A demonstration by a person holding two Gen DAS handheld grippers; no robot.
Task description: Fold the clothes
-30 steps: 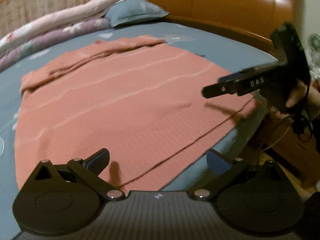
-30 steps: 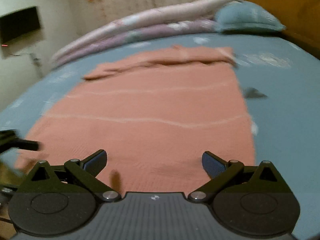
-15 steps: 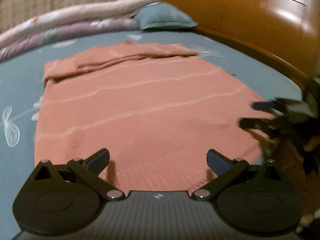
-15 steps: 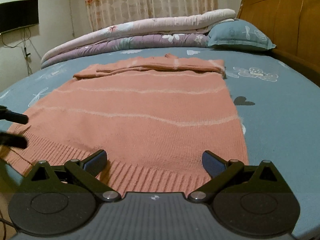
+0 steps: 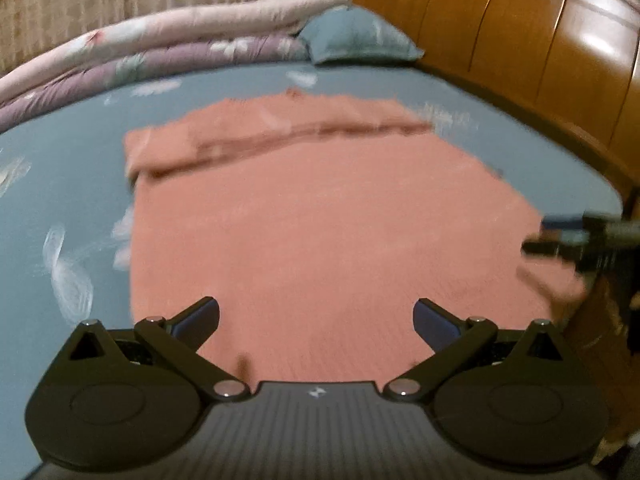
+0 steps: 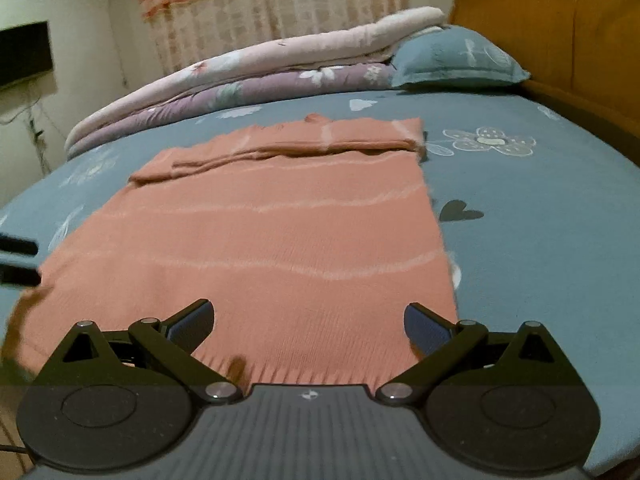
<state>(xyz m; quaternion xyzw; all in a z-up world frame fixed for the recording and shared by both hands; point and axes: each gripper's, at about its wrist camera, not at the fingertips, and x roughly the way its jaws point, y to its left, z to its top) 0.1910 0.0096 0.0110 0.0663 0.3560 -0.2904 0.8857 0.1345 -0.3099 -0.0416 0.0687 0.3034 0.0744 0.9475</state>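
A salmon sweater [image 6: 256,240] is shown laid flat on the blue bedsheet [image 6: 520,240], its sleeves already folded across the far end, seen in the upper centre of both frames. The long axis of the garment runs from the ribbed hem at the lower centre of each frame up toward the pillow [image 6: 456,60] and quilts [image 6: 240,76] at the top.

The right gripper [image 6: 306,322] is seen with its fingers spread wide and nothing between them; the hem lies directly ahead of and below it, its right corner close by the right-hand finger. The left gripper [image 5: 316,320] is likewise spread and empty, poised over the hem nearer the sweater's left edge, though this view is blurred. Each gripper is glimpsed in the other's frame: the right one at the right edge of the left view [image 5: 560,236], the left one at the left edge of the right view [image 6: 18,260].

The hem is judged to be the edge the coming move depends on: each gripper is nearest its own corner, and a lengthwise fold would carry the hem up-frame toward the folded sleeves. Contact with the cloth cannot be confirmed.
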